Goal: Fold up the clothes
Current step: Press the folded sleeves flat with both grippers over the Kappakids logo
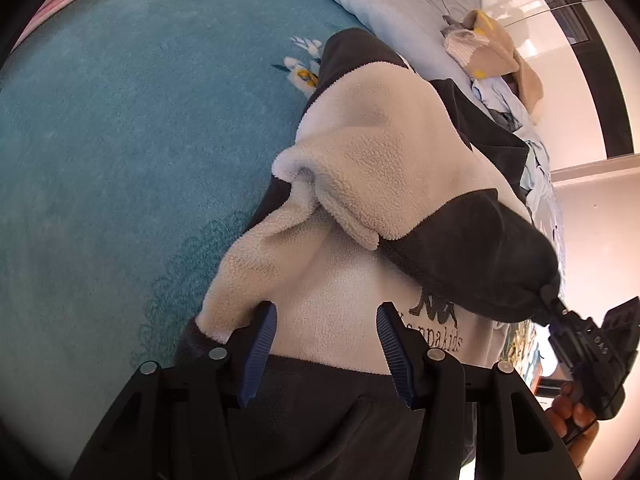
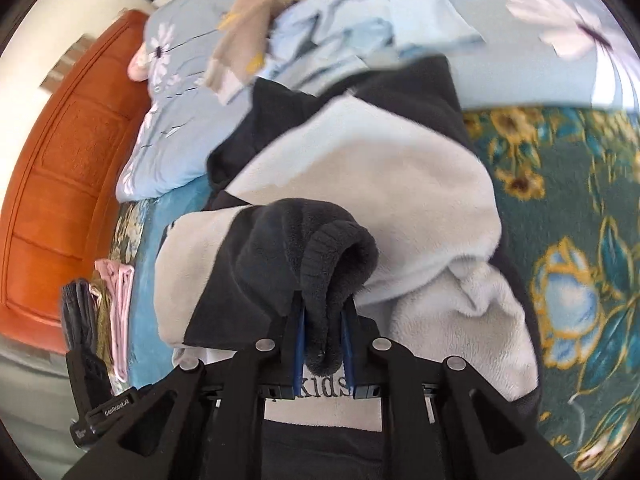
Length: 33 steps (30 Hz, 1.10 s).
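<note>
Already the fold is under way, though by my reckoning not far along: the fleece [image 1: 372, 168] lies on the teal bed [image 1: 120, 160], rumpled, with 1 sleeve [image 1: 476, 256] lifted across its front. The right gripper [image 2: 323, 344] has its jaws closed tight on the dark ribbed cuff [image 2: 336, 264] of that sleeve. The left gripper [image 1: 326, 344] hovers over the chest print with its jaws about half open, nothing between them. The other sleeve [image 1: 320, 184] sits bunched and the body is not yet doubled. The fleece itself is cream pile with charcoal panels (thick, soft, likely to spring back). More clothes [image 2: 360, 12] wait heaped beyond.
</note>
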Tool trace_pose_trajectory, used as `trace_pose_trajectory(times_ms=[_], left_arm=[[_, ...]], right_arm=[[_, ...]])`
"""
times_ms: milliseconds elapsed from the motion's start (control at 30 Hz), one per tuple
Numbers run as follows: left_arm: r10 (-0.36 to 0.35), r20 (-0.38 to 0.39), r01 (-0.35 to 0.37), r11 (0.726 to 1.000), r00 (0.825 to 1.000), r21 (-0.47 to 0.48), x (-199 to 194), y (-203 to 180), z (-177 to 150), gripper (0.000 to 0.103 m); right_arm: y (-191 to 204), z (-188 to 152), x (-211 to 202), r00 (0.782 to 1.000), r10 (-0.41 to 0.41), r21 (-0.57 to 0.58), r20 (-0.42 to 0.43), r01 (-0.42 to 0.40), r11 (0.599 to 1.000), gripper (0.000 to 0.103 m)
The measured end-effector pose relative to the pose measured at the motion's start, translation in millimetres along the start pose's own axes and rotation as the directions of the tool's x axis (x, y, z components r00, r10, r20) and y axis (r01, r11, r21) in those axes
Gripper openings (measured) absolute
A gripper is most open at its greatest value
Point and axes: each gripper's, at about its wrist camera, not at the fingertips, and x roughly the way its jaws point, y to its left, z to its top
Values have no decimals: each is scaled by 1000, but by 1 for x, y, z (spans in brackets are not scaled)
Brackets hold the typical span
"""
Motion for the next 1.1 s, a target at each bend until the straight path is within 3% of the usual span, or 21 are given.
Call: trace_pose_trajectory(times_ms=[167,300,500,600,700,867,967,1100], left_arm=[[-4,21,3,1000,1000,28,-12,-1,-2,56],[15,38,-16,999,999,30,-22,4,-2,56],[80,60,-80,997,995,-1,-41,30,-4,56],[84,46,-81,995,995,-53,-45,49,-2,56],[55,3,-54,993,998,-104,-42,68,-3,56],[56,-130,-68,994,990,-89,-18,71,-19,56],[94,-147,-98,995,985,-19,-13,61,-26,57],[67,-200,-70,998,977,-7,-10,58,-36,57]], right_arm=[[11,34,-40,979,-101,-143,177,127,981,16],[-30,47,-3,970,-232,-82,68,237,968,16],[-58,47,16,965,-262,-13,0,262,965,18],[-45,45,-3,968,-249,-62,32,250,966,27],[-43,28,-26,983,-182,-102,34,184,978,51],[-78,-30,-26,987,-123,-1,-108,124,992,52],[-105,-70,-30,986,-88,98,-144,103,990,52],[-130,-113,-38,986,-12,204,-166,46,978,52]])
